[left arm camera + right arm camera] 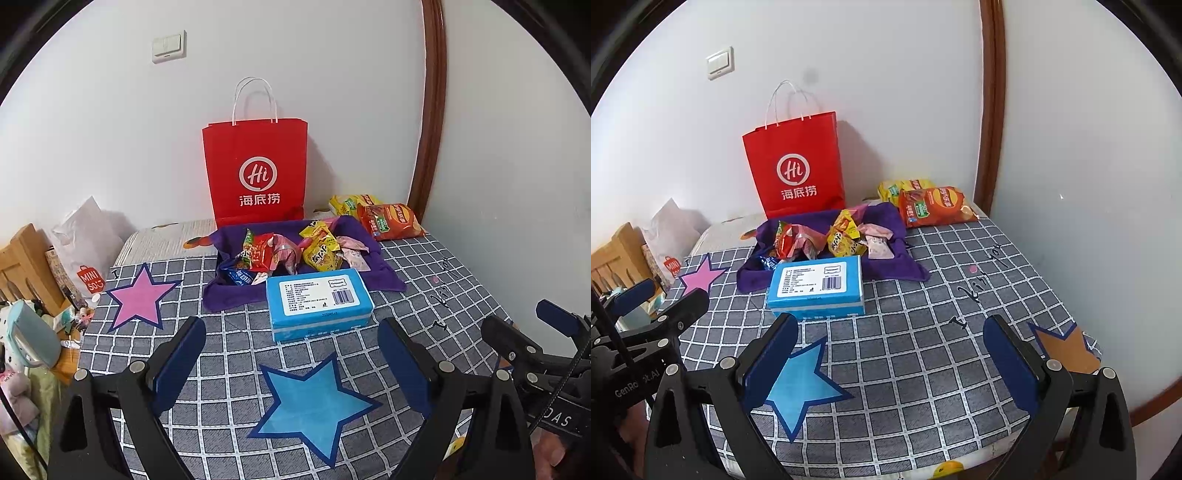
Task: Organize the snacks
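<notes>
Several small snack packets (pixel 291 251) (pixel 827 238) lie heaped on a purple cloth (pixel 236 299) (pixel 908 264) at the back of the checked table. In front of the cloth sits a blue tissue pack (pixel 317 302) (pixel 818 286). An orange chip bag (pixel 391 220) (pixel 936 205) and a yellow bag (pixel 351 203) (pixel 905 186) lie at the back right. A red paper bag (pixel 255 170) (pixel 796 166) stands upright against the wall. My left gripper (pixel 291 339) is open and empty, short of the tissue pack. My right gripper (pixel 890 336) is open and empty over the checked cover.
The grey checked cover (pixel 424 280) (pixel 923 332) carries a pink star (pixel 138 297) (pixel 701 275), a blue star (pixel 314 406) (pixel 801 384) and an orange star (pixel 1067 350). A white Miniso bag (pixel 86 251) and clutter (pixel 33 332) sit off the left edge. White walls close in behind and at right.
</notes>
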Demonstrator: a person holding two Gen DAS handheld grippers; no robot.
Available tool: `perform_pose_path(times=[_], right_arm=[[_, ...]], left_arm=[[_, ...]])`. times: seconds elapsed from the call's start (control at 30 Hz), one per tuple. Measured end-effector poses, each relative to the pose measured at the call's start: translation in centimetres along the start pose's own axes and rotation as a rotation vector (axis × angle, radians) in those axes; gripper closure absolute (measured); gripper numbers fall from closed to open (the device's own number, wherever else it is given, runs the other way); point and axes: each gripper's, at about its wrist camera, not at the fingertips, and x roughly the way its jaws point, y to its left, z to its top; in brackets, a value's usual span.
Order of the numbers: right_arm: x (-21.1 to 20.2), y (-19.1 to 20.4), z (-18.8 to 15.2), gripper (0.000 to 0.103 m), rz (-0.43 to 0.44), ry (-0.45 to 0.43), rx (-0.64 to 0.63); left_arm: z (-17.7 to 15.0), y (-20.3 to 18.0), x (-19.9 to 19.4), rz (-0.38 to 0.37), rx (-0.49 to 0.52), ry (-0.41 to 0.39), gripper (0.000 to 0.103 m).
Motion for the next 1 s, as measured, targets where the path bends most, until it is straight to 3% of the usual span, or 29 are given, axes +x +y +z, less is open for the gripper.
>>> perform_pose_path(times=[1.0], right_arm=[[-0.47, 0.03, 0.20, 0.004, 0.009, -0.022, 0.000]], left_arm=[[0.25, 0.09, -0.09, 0.003, -0.006, -0.003, 0.009]])
